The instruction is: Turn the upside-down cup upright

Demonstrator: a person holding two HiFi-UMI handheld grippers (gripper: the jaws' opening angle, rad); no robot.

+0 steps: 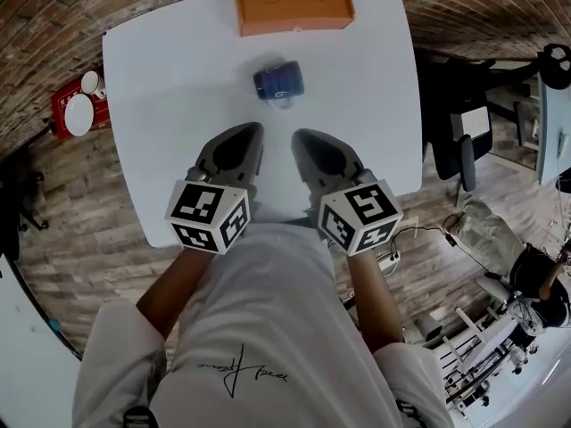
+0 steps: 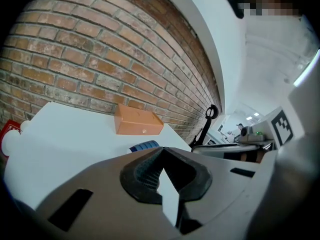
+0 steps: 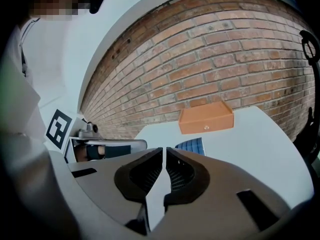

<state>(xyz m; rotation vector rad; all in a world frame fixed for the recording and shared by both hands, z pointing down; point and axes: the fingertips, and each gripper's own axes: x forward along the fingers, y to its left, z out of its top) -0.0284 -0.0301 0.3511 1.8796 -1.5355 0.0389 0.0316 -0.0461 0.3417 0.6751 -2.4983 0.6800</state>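
A: Surface & rm?
B: We see white worktop (image 1: pixel 169 105); blue cup (image 1: pixel 278 80) sits mid-way, apart from orange box (image 1: pixel 293 3) at far edge, by brick wall (image 3: pixel 200 59). Wood floor (image 1: pixel 80 230).
A: Tongs?
B: Left tongs (image 1: pixel 253 129) & right tongs (image 1: pixel 300 135) both closed, empty, short of cup.

Both jaws closed; left gripper (image 1: pixel 249 133) beside right gripper (image 1: pixel 304 139).

The left claw (image 2: pixel 162 153) has its jaws closed at the tips with nothing between them, and just beyond it a blue cup (image 2: pixel 145 146) shows on the white bench (image 2: pixel 65 134), with an orange box (image 2: pixel 137 121) farther off, before the brick wall (image 2: pixel 100 59).
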